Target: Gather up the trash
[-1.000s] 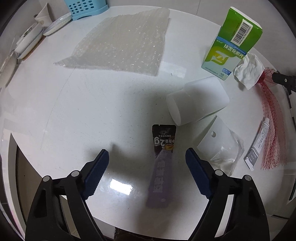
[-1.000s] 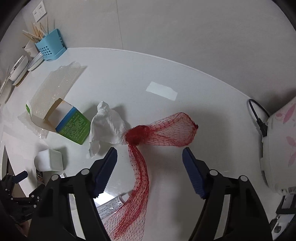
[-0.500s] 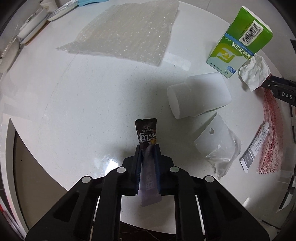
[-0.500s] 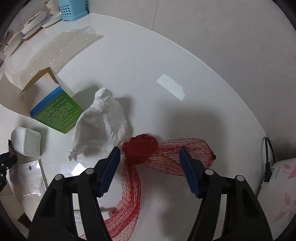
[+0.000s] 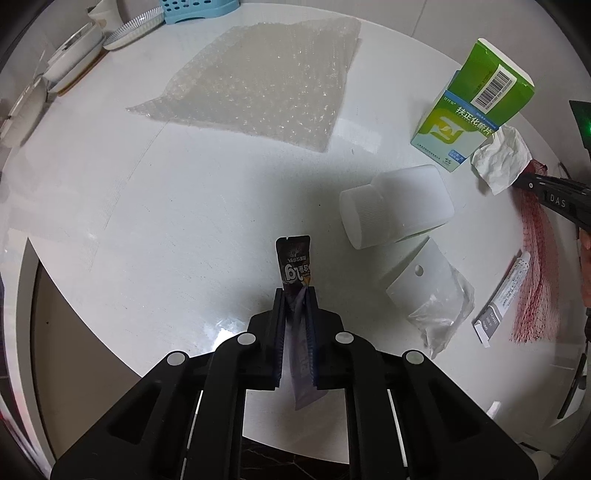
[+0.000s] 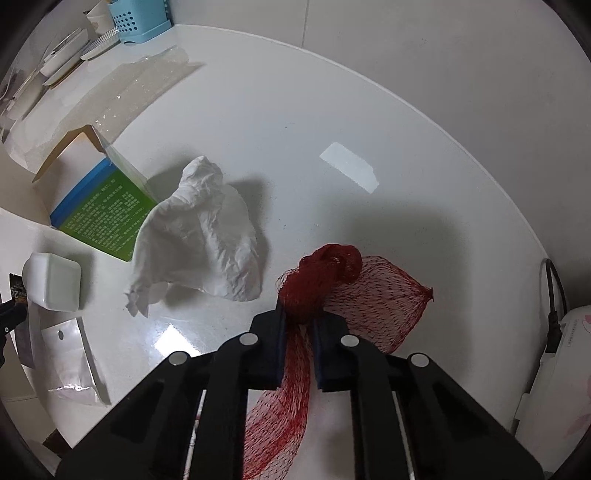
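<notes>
A dark snack wrapper (image 5: 293, 262) sticks up from my left gripper (image 5: 295, 295), which is shut on its lower part just above the white round table (image 5: 147, 221). My right gripper (image 6: 299, 314) is shut on a red mesh net (image 6: 332, 266) right below its bunched knot, and the net's tail trails back under the jaws. In the left wrist view the net (image 5: 537, 266) hangs at the far right, with the right gripper's tip touching its top. A crumpled white tissue (image 6: 199, 236) lies just left of the knot, against a green box (image 6: 103, 218).
On the table lie a bubble wrap sheet (image 5: 258, 77), an opened green box (image 5: 472, 107), a white jar (image 5: 399, 206) on its side, a clear plastic bag (image 5: 432, 291) and a small tube (image 5: 506, 291). A blue basket (image 6: 144, 22) stands far back. A white appliance (image 6: 565, 369) with a cord sits right.
Both grippers went from wide open to shut: the left closed on the snack wrapper, the right sank onto the red net and closed below its knot.
</notes>
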The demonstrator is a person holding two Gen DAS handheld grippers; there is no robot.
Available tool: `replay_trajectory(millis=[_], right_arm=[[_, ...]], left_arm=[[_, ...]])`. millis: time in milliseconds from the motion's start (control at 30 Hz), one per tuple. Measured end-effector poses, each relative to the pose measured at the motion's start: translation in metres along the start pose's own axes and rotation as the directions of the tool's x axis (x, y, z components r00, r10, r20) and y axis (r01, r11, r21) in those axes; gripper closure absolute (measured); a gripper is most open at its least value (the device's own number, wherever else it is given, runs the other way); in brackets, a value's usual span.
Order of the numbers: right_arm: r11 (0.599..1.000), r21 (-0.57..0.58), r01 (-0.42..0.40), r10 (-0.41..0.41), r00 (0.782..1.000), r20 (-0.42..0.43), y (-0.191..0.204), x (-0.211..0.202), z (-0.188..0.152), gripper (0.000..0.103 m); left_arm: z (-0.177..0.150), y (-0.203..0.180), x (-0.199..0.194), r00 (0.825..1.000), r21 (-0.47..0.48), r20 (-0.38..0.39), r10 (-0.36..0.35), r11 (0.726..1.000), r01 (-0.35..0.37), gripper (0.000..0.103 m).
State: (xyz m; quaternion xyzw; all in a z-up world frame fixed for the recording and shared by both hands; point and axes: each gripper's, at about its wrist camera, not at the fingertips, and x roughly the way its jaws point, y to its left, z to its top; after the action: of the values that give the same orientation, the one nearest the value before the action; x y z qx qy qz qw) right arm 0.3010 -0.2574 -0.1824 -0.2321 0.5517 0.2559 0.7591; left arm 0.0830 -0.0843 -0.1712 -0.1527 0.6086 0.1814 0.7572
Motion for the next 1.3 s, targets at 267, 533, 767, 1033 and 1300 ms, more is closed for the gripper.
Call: replay_trajectory(millis=[267, 533, 767, 1033, 1300], right_arm=[[0.997, 0.07, -0.019, 0.017, 0.999, 0.041, -0.02, -0.024, -0.008, 0.094], [0.991, 0.132, -0.004, -0.008, 0.996, 0.092, -0.019, -0.06, -0.019, 0.094], [0.976, 0.218, 0.018, -0.051, 0.988, 0.144, -0.014, -0.096, -0.039, 0.094], [0.928, 0.369, 0.047, -0.125, 0.974, 0.19, -0.004, -0.143, -0.075, 0.094], [0.889, 0.452, 0.071, -0.192, 0.954, 0.229, 0.031, -0.191, -0.106, 0.094]], left_arm=[[0.005, 0.004, -0.02, 0.999, 0.018, 0.038, -0.008, 1.0, 0.008, 0.094], [0.004, 0.011, -0.046, 0.995, 0.062, 0.091, -0.028, 0.998, 0.022, 0.094], [0.003, 0.007, -0.057, 0.989, 0.148, 0.132, -0.063, 0.988, 0.043, 0.094], [0.004, 0.015, -0.078, 0.978, 0.278, 0.167, -0.123, 0.958, 0.073, 0.094], [-0.004, 0.03, -0.106, 0.961, 0.374, 0.197, -0.195, 0.921, 0.11, 0.094]])
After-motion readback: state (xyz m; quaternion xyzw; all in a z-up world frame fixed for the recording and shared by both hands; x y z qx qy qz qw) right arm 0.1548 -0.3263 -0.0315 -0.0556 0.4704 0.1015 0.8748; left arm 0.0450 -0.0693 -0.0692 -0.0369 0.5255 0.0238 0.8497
